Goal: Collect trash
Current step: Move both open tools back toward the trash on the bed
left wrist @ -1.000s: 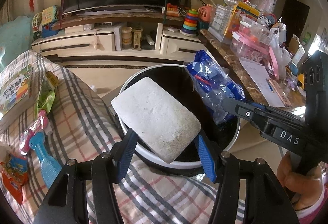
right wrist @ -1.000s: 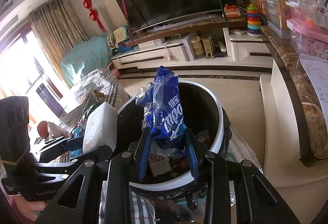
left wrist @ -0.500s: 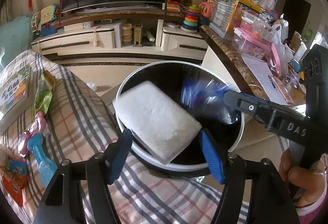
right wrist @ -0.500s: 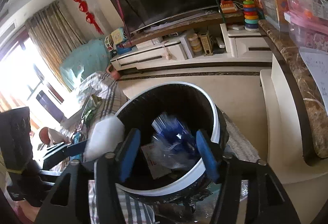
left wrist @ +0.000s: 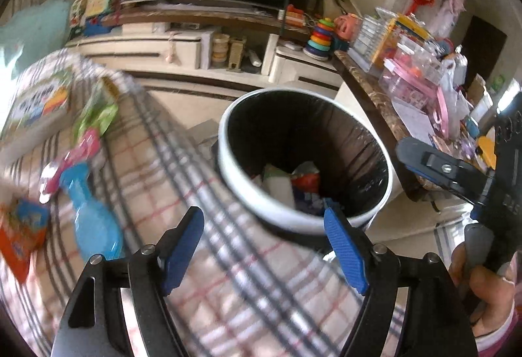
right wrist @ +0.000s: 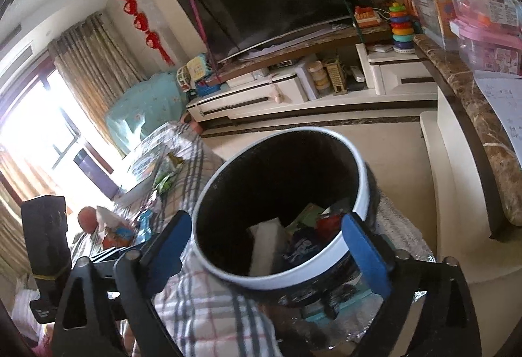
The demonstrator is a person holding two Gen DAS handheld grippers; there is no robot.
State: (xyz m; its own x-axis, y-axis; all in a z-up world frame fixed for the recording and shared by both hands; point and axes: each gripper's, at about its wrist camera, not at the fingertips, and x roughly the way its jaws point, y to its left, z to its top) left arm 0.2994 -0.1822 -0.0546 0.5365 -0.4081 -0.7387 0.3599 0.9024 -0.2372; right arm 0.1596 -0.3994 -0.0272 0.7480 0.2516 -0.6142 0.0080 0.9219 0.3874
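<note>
Both my grippers are over the edge of the desk, empty. Left gripper point(left wrist: 264, 246): fingers point(left wrist: 182, 246) spread wide apart, nothing between them but the plaid cloth point(left wrist: 202, 194) below. Right gripper point(right wrist: 267, 252): fingers point(right wrist: 365, 252) likewise wide apart, straddling the near rim of the trash bin point(right wrist: 284, 278) without visibly touching it.

Trash bin point(left wrist: 228, 167) is round, white-rimmed, with a black liner. In the left wrist view it sits at 1 o'clock from my left fingers, hard against the cloth's edge. Inside it, at the bottom: white foam block point(right wrist: 264, 246), leaning against the liner wall at the 7 o'clock side of the opening; blue wrapper point(right wrist: 300, 246) just beside it at 5 o'clock; a red scrap point(right wrist: 326, 223) and green printed paper point(right wrist: 303, 216) above those. The left view shows the same pile, foam block point(left wrist: 280, 187) lowest and palest.

Still on the cloth, left wrist view, 9 to 10 o'clock from my left fingers: blue plastic toy point(left wrist: 91, 220), pink toy point(left wrist: 75, 158) touching its upper end, orange packet point(left wrist: 23, 229) at the far left edge, green snack bag point(left wrist: 98, 112) further up, a picture book point(left wrist: 36, 105) at 10 o'clock. This side is motion-blurred; print is unreadable.

The right gripper's body point(left wrist: 456, 174) shows at 3 o'clock in the left view, with the hand point(left wrist: 483, 295) wrapped on its grip.
</note>
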